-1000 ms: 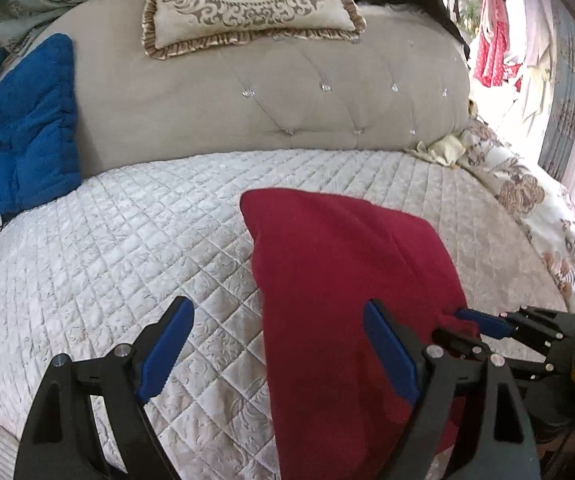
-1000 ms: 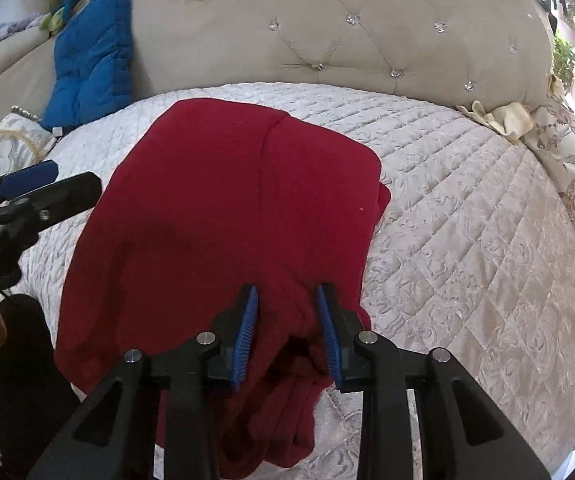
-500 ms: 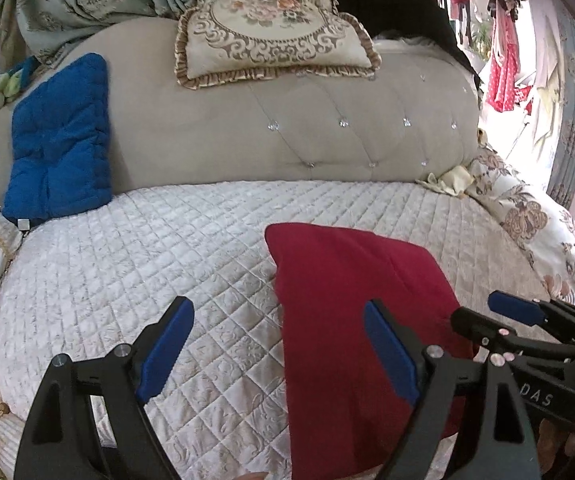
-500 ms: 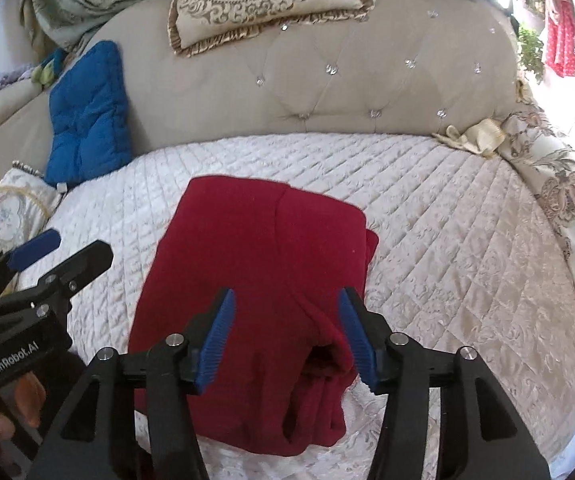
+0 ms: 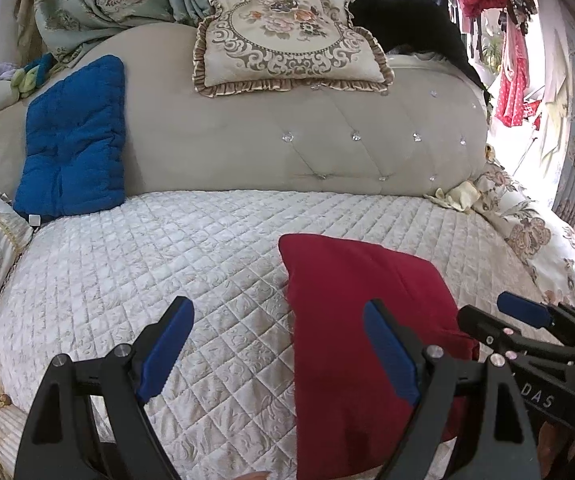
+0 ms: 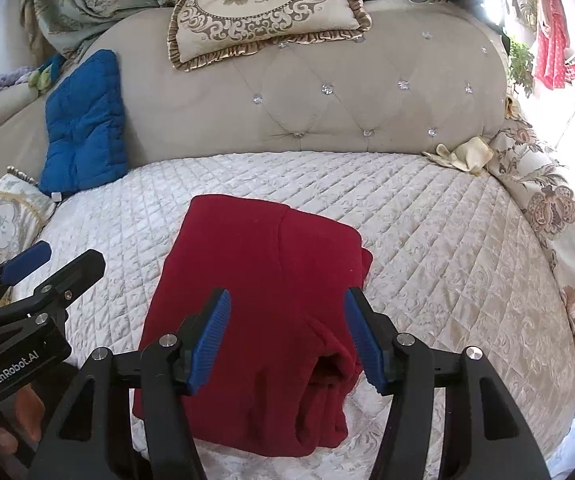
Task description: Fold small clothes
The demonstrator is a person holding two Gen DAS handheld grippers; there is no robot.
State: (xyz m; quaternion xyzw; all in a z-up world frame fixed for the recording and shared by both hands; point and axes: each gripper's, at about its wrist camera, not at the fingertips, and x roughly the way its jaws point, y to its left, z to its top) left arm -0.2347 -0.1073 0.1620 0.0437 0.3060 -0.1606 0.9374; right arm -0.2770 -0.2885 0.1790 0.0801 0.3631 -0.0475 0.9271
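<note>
Black gripper (image 6: 287,336), blue ribbed pads (image 6: 211,342), silver screws

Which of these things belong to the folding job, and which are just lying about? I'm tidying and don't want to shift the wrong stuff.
Part of the job:
- red garment, folded on the quilt
- left gripper, open
- right gripper, jaws opening, pads not touching the cloth

Just lying about:
- blue cushion
- floral pillow on the headboard
- yellowish cloth

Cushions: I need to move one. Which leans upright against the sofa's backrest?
The blue quilted cushion; the floral frilled cushion lies on top of the backrest.
</note>
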